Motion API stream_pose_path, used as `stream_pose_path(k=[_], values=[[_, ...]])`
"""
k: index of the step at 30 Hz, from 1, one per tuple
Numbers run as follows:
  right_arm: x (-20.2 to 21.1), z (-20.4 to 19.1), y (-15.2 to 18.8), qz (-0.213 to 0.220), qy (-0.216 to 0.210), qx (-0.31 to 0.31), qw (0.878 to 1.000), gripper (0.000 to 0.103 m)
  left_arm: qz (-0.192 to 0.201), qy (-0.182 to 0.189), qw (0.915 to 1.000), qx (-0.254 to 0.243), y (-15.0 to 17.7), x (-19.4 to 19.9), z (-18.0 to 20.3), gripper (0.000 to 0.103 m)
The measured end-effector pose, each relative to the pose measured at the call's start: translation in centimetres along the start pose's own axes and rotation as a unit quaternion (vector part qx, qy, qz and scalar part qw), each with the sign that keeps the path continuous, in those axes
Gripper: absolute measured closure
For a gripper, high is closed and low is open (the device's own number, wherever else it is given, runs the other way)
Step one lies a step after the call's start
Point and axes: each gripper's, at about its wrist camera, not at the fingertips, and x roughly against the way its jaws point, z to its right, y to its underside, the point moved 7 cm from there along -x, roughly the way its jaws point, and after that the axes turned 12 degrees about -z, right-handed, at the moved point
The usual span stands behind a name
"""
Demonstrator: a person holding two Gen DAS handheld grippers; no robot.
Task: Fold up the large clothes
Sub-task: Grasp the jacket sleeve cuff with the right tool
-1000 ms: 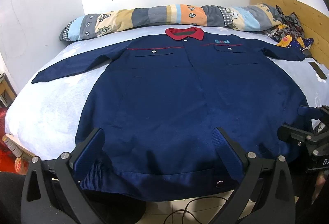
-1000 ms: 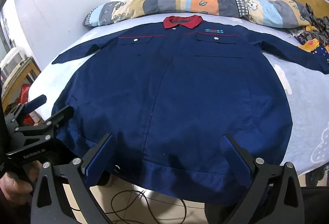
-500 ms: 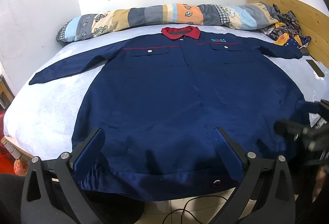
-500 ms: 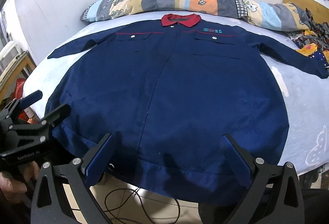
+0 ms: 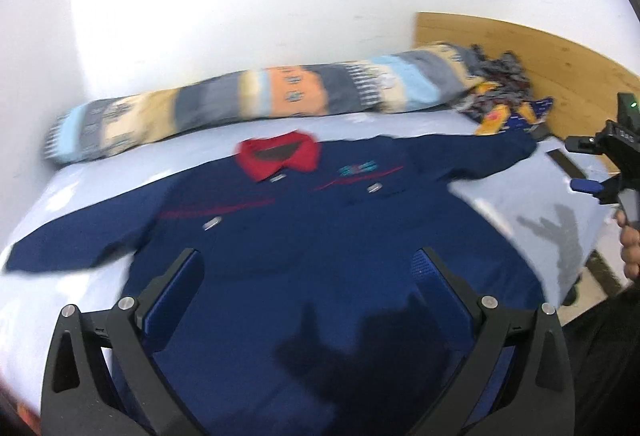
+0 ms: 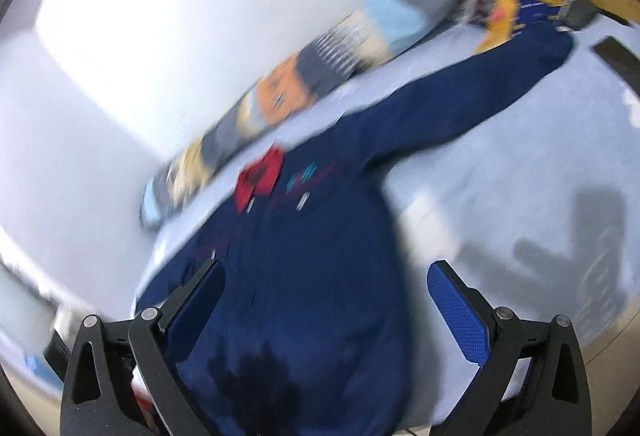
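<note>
A large navy work jacket (image 5: 304, 236) with a red collar (image 5: 280, 156) lies spread flat, front up, on the pale blue bed (image 5: 80, 196). Its sleeves stretch out to both sides. My left gripper (image 5: 306, 276) is open and empty above the jacket's middle. My right gripper (image 6: 324, 292) is open and empty, tilted, above the jacket's right side; it also shows at the right edge of the left wrist view (image 5: 600, 168). The right sleeve (image 6: 480, 96) reaches toward the bed's far corner. Both views are blurred.
A long patchwork bolster pillow (image 5: 260, 108) lies along the white wall. A pile of patterned clothes (image 5: 504, 92) sits at the far right by the wooden headboard (image 5: 540, 52). A dark flat object (image 6: 616, 56) lies near the sleeve end.
Both grippers have lifted from the hem and moved forward over the jacket. The right gripper has swung right and tilted. The jacket lies as before.
</note>
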Motion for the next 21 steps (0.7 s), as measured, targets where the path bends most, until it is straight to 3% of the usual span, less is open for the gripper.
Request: stream_pose_path(k=[4, 6, 8, 11, 12, 14, 17, 21], values=[[2.1, 5.8, -5.2, 0.037, 0.004, -0.066, 0.997, 0.001, 0.0, 0.013, 0.9996, 0.027, -1.5, -5.2, 0.0, 0.0], [2.9, 9.4, -7.6, 0.055, 0.005, -0.106, 0.993, 0.001, -0.051, -0.015, 0.998, 0.034, -1.3, -8.4, -0.5, 0.0], [3.5, 13.2, -9.9, 0.074, -0.005, -0.145, 0.987, 0.004, -0.065, 0.014, 0.9969, 0.042, -1.9, -9.2, -0.6, 0.0], [3.2, 17.5, -12.7, 0.087, -0.009, -0.185, 0.979, 0.02, -0.055, 0.015, 0.9975, 0.04, -2.5, -9.2, -0.8, 0.0], [3.0, 19.7, -13.9, 0.094, -0.002, -0.205, 0.974, 0.034, -0.055, 0.009, 0.9978, 0.036, -2.5, -9.3, -0.8, 0.0], [2.1, 22.6, -15.8, 0.103, 0.0, -0.232, 0.967, 0.044, -0.059, -0.003, 0.9978, 0.03, -2.6, -9.9, -1.0, 0.0], [1.1, 26.5, -18.1, 0.104, 0.02, -0.251, 0.962, 0.044, -0.078, -0.004, 0.9963, 0.037, -2.1, -10.8, -1.6, 0.0], [-1.0, 31.1, -21.3, 0.107, 0.053, -0.264, 0.957, 0.044, -0.114, 0.035, 0.9893, 0.084, -1.4, -12.2, -2.5, 0.0]])
